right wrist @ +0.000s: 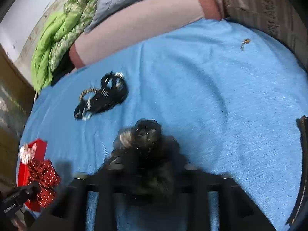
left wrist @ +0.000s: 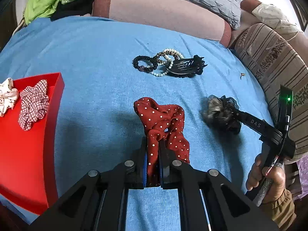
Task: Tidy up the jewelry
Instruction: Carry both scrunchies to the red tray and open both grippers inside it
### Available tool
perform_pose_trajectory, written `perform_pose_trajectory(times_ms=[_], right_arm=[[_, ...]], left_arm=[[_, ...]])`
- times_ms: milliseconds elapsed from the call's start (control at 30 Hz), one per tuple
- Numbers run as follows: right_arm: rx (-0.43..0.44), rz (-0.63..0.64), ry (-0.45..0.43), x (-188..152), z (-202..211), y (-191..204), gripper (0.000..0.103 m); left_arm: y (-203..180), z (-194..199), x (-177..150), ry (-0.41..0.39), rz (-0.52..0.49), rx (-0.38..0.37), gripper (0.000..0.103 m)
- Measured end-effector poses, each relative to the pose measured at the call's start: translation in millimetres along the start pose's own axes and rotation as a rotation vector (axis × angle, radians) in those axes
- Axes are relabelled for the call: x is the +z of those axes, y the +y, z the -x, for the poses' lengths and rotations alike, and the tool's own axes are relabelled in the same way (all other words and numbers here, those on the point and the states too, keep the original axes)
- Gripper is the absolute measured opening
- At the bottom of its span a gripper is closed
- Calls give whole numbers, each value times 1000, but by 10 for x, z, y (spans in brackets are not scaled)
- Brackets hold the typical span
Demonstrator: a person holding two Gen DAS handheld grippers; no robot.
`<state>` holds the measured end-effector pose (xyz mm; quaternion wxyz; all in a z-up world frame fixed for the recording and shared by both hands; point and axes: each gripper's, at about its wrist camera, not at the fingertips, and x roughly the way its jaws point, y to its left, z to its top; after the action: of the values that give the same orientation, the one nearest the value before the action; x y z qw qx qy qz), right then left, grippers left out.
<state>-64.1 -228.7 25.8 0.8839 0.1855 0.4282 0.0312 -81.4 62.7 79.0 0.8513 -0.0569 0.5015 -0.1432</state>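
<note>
Dark-red fabric with small white dots makes up the scrunchie (left wrist: 163, 123) that is clamped between the fingers of the left gripper (left wrist: 153, 165); the jaws are closed tight on its near end, w/ the rest bunched fwd over the blue cloth (left wrist: 96, 57). A fuzzy grey-and-black scrunchie w/ black lace trim (left wrist: 223, 113) is pinched at the tip of the right gripper (left wrist: 233, 113), seen from the left wrist cam; in the right wrist view, which is motion-blurred, the same piece (right wrist: 146, 144) is seen bunched between that gripper's fingers (right wrist: 146, 173).

A red tray (left wrist: 28, 163) is set at the cloth's left edge, just beside the left gripper. Two scrunchies are held in it: a red-checked one (left wrist: 33, 104) and a white printed one (left wrist: 6, 96), touching each other near the tray's far corner.

Farther back, near mid-cloth, a tangle is formed by a black hair claw (left wrist: 185, 67), a pearl bracelet (left wrist: 169, 63) and dark hair ties (left wrist: 144, 64), all overlapping. A small metallic item (left wrist: 242, 74) lies apart to the right, near the striped cushion (left wrist: 273, 73) that borders the cloth.

Bare cloth is left between tray and red scrunchie, and between both grippers and the tangle. A pink bolster (left wrist: 163, 13) borders the far edge.
</note>
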Motion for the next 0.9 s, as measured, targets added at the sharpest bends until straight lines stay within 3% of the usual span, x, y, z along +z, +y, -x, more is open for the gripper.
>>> perform_pose_trajectory(times_ms=[67, 300, 467, 700, 900], right_arm=[[22, 9, 0, -19, 57, 72, 20], [70, 98, -32, -82, 383, 538, 19], [136, 173, -39, -149, 553, 999, 19], [256, 289, 14, -292, 607, 1805, 19], [355, 356, 99, -456, 455, 2436, 19]], left_arm=[[18, 54, -10, -9, 3, 2, 8], [250, 294, -51, -47, 42, 30, 8], [574, 550, -103, -91, 79, 105, 8], [1210, 922, -173, -147, 174, 208, 8], [1816, 1126, -323, -148, 291, 282, 8]])
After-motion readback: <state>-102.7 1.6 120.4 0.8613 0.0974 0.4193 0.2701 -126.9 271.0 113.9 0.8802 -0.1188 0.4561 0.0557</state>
